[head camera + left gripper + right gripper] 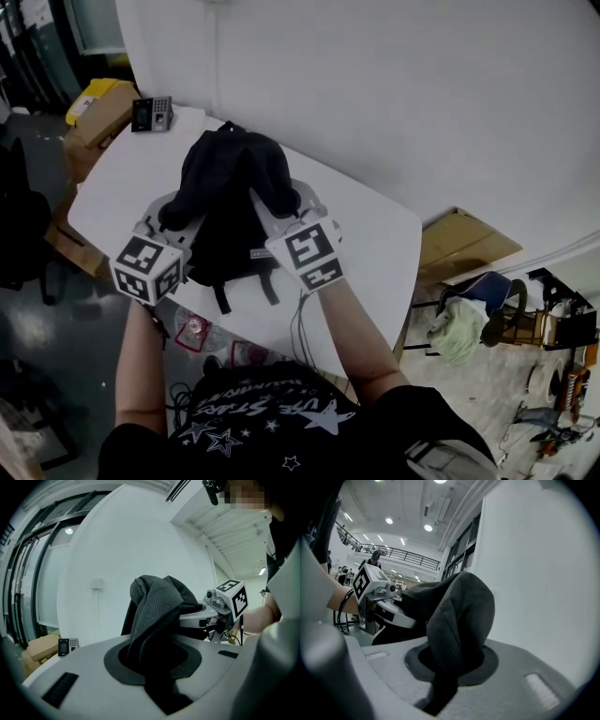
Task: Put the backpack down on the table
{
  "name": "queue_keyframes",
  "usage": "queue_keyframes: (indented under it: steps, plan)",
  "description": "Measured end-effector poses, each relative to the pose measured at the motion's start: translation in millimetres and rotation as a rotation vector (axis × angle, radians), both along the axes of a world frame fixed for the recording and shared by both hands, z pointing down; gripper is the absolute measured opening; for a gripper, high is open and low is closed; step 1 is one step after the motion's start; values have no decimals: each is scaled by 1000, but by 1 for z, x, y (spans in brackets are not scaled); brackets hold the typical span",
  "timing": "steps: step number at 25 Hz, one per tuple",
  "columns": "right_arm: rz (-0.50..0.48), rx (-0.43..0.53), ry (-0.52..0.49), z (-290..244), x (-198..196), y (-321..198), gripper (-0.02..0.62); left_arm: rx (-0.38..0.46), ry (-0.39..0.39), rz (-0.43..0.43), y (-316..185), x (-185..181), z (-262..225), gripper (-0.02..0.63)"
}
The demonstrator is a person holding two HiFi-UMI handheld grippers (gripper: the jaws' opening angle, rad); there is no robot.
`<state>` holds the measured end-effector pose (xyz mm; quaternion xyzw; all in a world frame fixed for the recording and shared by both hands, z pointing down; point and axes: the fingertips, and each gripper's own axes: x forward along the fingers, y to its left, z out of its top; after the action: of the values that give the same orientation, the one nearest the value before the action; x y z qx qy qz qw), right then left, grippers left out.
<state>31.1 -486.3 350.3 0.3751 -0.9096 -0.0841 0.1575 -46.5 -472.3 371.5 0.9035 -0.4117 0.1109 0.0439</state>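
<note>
A black backpack hangs over the white table, held up between both grippers. My left gripper is shut on a fold of the backpack's fabric at its left side. My right gripper is shut on the fabric at its right side. In each gripper view the dark mesh cloth rises out from between the pinched jaws. The backpack's straps dangle near the table's front edge. Whether its bottom touches the table is hidden.
A small black-and-grey device lies at the table's far left corner. Cardboard boxes stand on the floor to the left and another box to the right. A chair with cloth is at the right. A white wall runs behind.
</note>
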Motion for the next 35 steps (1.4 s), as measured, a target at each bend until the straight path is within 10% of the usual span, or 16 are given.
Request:
queue_keyframes:
  steps: [18,29,35]
  plan:
    - [-26,12,22,7,-15,3,74,10,38,-36,2,-19,14,89]
    - [31,-93,7,18,8,6,252,10,22,-47,4,-20,13,149]
    - [84,-85,-30,20,22,13,401,42,-2,-89,10,-28,11,323]
